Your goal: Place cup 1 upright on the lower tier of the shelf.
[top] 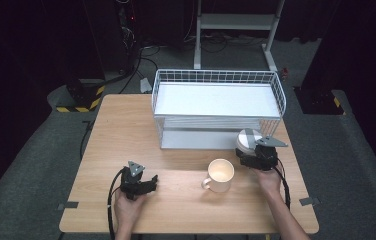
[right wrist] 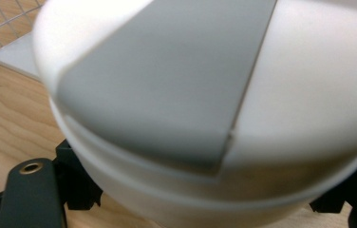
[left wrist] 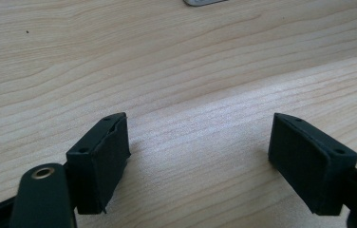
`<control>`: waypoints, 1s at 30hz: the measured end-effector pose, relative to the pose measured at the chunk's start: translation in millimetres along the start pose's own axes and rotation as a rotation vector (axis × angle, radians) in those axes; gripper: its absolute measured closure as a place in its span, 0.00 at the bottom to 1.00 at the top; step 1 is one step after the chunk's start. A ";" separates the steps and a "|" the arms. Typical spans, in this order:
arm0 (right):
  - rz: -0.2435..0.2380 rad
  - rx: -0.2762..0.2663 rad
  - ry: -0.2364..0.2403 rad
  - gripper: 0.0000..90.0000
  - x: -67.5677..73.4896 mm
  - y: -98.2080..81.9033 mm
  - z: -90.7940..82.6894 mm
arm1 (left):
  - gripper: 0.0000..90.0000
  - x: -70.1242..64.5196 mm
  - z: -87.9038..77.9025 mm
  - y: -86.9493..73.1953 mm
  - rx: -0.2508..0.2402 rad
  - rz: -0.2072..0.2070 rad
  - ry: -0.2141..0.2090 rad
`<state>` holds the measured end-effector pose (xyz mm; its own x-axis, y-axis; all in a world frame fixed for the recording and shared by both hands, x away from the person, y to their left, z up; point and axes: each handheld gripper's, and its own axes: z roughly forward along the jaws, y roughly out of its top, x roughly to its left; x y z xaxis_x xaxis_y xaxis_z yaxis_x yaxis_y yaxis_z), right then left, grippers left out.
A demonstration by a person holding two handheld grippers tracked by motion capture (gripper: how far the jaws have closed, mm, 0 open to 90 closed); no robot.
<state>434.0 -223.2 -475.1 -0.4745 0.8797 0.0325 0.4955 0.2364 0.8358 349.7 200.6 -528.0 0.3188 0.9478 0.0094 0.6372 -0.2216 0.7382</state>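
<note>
Our right gripper [top: 256, 152] clamps a round white-and-grey lidded container [right wrist: 205, 104], hiding its pads; our left gripper [left wrist: 200, 159] gapes wide, empty.

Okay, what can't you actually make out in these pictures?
- High view: the rack's lower shelf, hidden under its upper shelf.
- High view: the round white and grey object, partly covered by the right tool.
- Right gripper view: that object is blurred, cut off by the frame and hides the jaw tips.

worktop [top: 126, 125]: pale matt wood grain | basket [top: 218, 77]: white coated wire | mug [top: 219, 175]: smooth cream ceramic look | bowl [right wrist: 205, 95]: smooth white with matt grey panel | left gripper [left wrist: 198, 156]: jaws matt black, pads rough
</note>
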 end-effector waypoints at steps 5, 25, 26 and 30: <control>0.007 0.005 -0.007 0.21 -1.4 5.0 9.0 | 0.24 0.1 0.0 0.0 -0.001 0.001 0.000; 0.007 -0.003 -0.042 0.21 -6.8 11.3 30.0 | 0.24 0.0 0.1 0.1 -0.001 0.001 0.000; 0.006 -0.005 -0.041 0.21 -7.4 11.3 30.4 | 0.24 0.1 0.0 0.1 0.000 0.001 0.000; 0.006 -0.019 -0.046 0.21 -10.7 10.8 32.6 | 0.24 0.0 0.0 0.1 0.000 0.001 0.000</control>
<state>468.2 -216.7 -484.2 -0.4378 0.8990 0.0126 0.4840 0.2239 0.8459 349.8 200.6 -527.9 0.3193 0.9476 0.0100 0.6367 -0.2223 0.7384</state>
